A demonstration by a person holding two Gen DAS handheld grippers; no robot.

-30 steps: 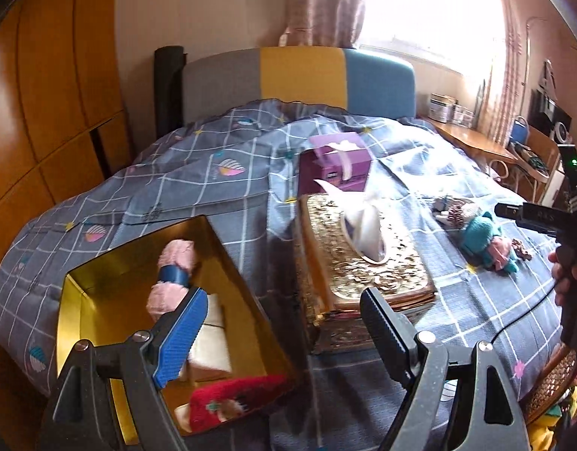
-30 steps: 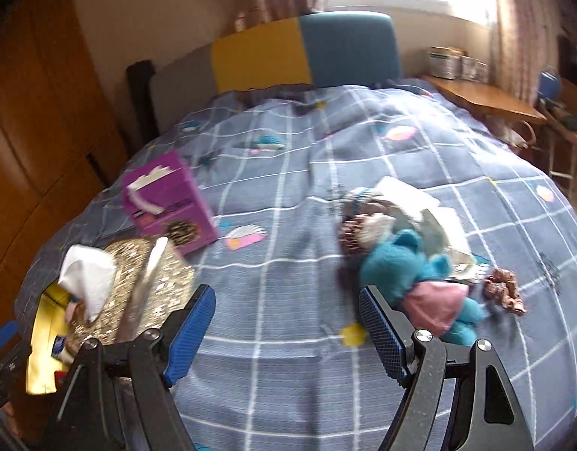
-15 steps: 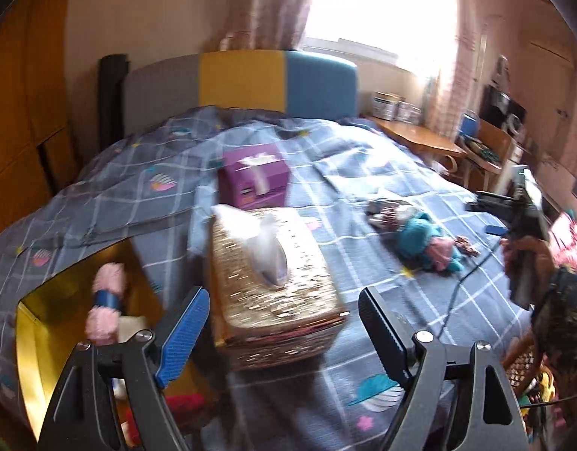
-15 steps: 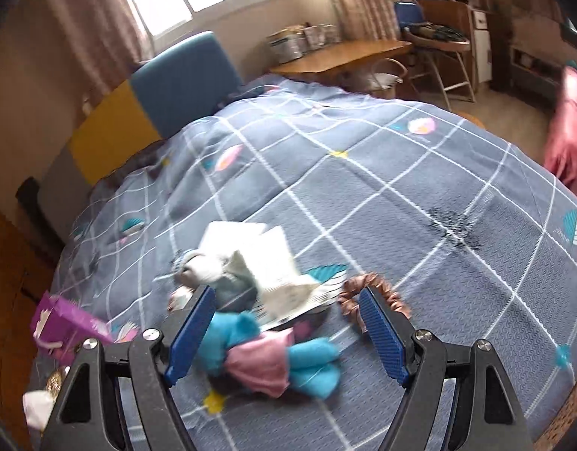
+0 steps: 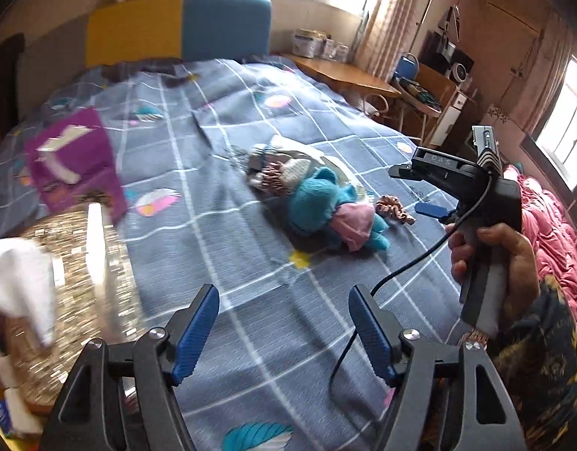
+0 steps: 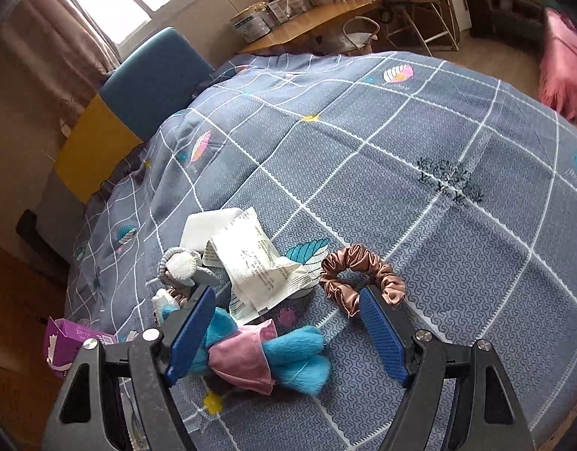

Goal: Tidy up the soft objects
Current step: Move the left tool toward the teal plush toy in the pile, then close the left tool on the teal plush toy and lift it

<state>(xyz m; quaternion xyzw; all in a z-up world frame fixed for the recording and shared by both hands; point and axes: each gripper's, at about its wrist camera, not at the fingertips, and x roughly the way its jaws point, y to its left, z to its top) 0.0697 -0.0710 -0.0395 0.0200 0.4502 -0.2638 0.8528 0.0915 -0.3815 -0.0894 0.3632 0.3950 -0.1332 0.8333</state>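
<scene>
Two grippers are up over the bed, both with their blue pads spread wide and nothing between them. The right gripper [image 6: 286, 332] hangs low over a little heap of soft things on the grey checked bedspread [image 6: 420, 143]: a teal plush toy [image 6: 299, 353] in a pink skirt lies just under its left pad, and a brown satin scrunchie [image 6: 363, 268] sits right beside the tip of its right pad. Behind the toy lie a white printed packet [image 6: 250, 259] and a small grey plush [image 6: 183, 267], touching one another. The left gripper [image 5: 284, 332] hovers further back, above bare bedspread, with a gold tissue box [image 5: 77, 293] at its left and a purple tissue box [image 5: 77, 161] beyond that. From that side, the person's right hand [image 5: 495, 263] grips the other tool's handle
</scene>
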